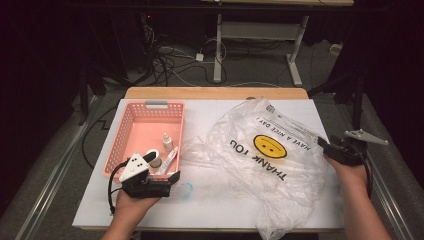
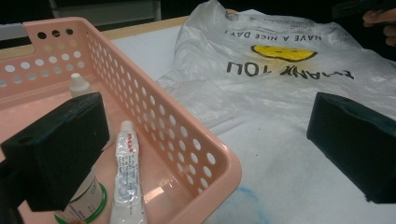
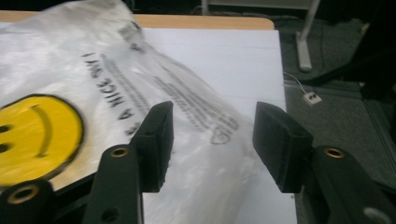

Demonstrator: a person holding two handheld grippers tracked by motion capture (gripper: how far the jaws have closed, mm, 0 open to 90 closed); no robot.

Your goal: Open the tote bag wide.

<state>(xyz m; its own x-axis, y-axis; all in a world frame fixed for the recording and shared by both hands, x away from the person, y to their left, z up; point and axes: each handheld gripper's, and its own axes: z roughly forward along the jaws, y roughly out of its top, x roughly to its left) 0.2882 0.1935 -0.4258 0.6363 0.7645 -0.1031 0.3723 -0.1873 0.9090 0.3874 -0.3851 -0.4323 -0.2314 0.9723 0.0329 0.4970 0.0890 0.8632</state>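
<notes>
A: Where's the bag [image 1: 260, 150]?
B: Flat on the desk [image 1: 210, 112], center-right, smiley [image 1: 269, 145] up, print reading upside down from the person's side. Crumpled at its near edge.

A: R tool [image 1: 324, 145]?
B: At the bag's right edge. Jaws apart, nothing clamped; in the right gripper view the plastic lies under and between them, pads not pressing on it.

A: L tool [image 1: 172, 179]?
B: Jaws wide apart, holding nothing. It sits at the near right corner of the basket [image 1: 131, 116], 1 jaw over the basket, the other over the desk.

A: What's in the basket?
B: 1 tube [image 2: 126, 172] lying along the right wall, 1 small dropper bottle [image 2: 79, 85] upright farther in, and 1 roll w/ a green rim [image 2: 86, 205] partly hidden behind the L jaw. Blue smudge [image 1: 186, 189] on the desk just beside the basket corner.
</notes>
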